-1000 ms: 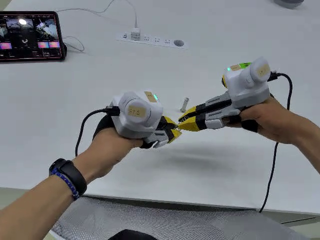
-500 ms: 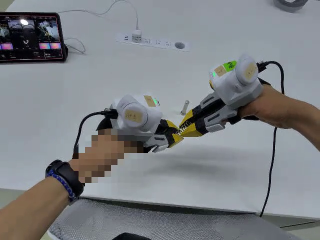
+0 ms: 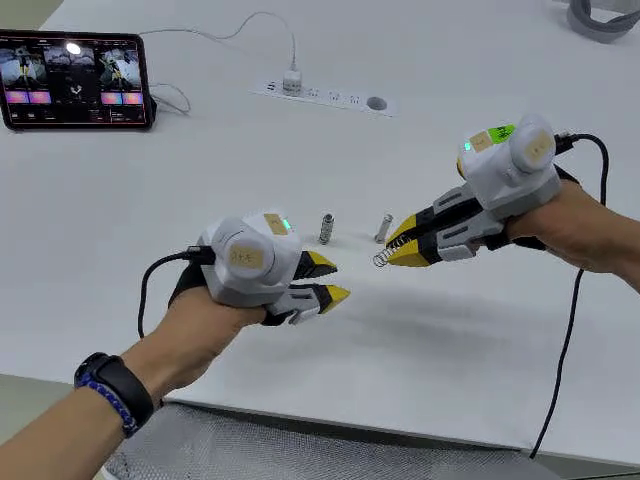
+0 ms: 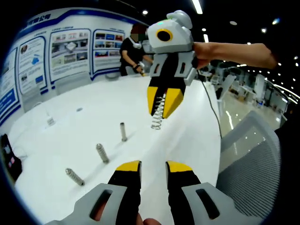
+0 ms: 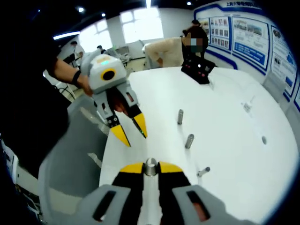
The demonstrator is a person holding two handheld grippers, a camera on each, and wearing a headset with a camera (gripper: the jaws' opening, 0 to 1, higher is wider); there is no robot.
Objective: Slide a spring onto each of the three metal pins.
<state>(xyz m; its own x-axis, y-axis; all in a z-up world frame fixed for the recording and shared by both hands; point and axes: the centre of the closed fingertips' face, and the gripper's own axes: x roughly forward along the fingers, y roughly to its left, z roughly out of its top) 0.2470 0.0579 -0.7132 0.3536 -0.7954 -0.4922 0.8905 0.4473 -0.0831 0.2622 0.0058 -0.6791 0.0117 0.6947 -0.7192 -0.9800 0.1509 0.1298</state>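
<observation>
Head view: my right gripper (image 3: 396, 250) clamps the spring (image 3: 381, 259), near a bare pin (image 3: 384, 228). Left gripper view: my left gripper (image 4: 153, 166) holds its jaws apart, empty. Right gripper view: the spring's end sits pinched between my jaws.

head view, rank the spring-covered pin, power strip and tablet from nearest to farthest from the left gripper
1. spring-covered pin, just ahead of the left gripper
2. power strip, far back, centre
3. tablet, far back, left
</observation>
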